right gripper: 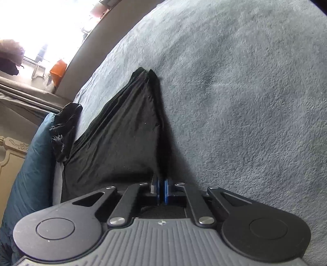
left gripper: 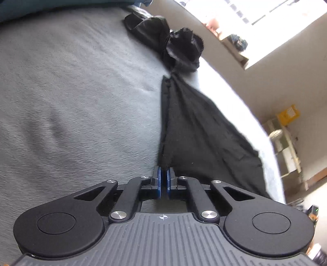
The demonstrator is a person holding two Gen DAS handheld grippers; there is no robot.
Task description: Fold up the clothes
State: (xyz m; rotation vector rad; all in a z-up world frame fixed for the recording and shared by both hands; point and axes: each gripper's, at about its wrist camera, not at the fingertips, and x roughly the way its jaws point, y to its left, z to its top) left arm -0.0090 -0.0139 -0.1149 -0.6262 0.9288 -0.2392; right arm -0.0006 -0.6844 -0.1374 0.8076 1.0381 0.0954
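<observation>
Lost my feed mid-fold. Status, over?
Left claw shut on black garment. Right claw shut on it too. Garment stretched over grey blanket. Nothing in the way.

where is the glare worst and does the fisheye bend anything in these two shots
Left wrist view: the window at top right is blown out white, and the grey blanket bulges like a dome. Right wrist view: glare washes out the top left corner, the blanket's edge curves, and the black garment shows little fold detail.
</observation>
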